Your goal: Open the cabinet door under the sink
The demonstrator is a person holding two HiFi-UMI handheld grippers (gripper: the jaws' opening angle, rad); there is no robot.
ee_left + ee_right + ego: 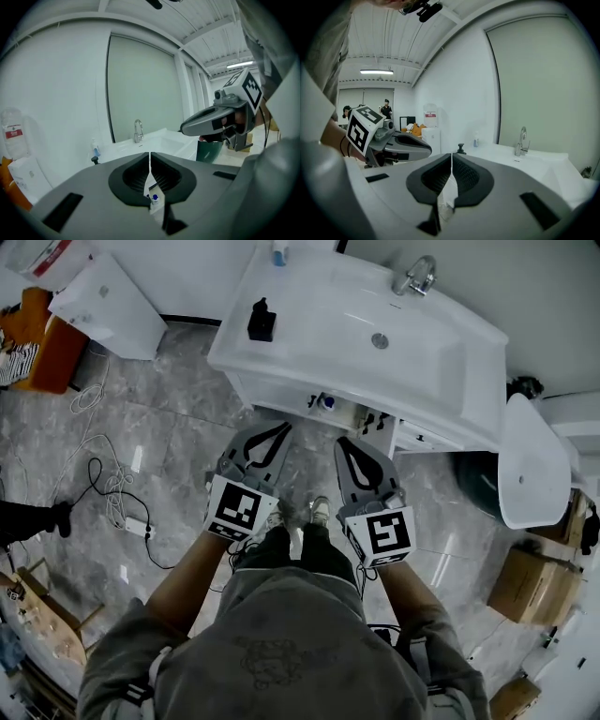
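While the person stands facing the white rectangular ceramic sink (281, 343), the left gripper (277, 428) and the right gripper (344, 442) hang side by side with a gap between them. Both point at the white cabinet front (277, 397) under the sink's near rim. Each pair of jaws is pressed together with nothing between. Their tips are near the cabinet's near edge, apart from it. A small blue-capped bottle (326, 402) shows at that edge, just under the rim. Grey marbled floor (178, 446) lies open to the left of the grippers, and looped white and black cables (108, 479) sprawl further left. To the right, a dark green bin (476, 482) and a white oval fixture (530, 460) crowd the cabinet's right end.
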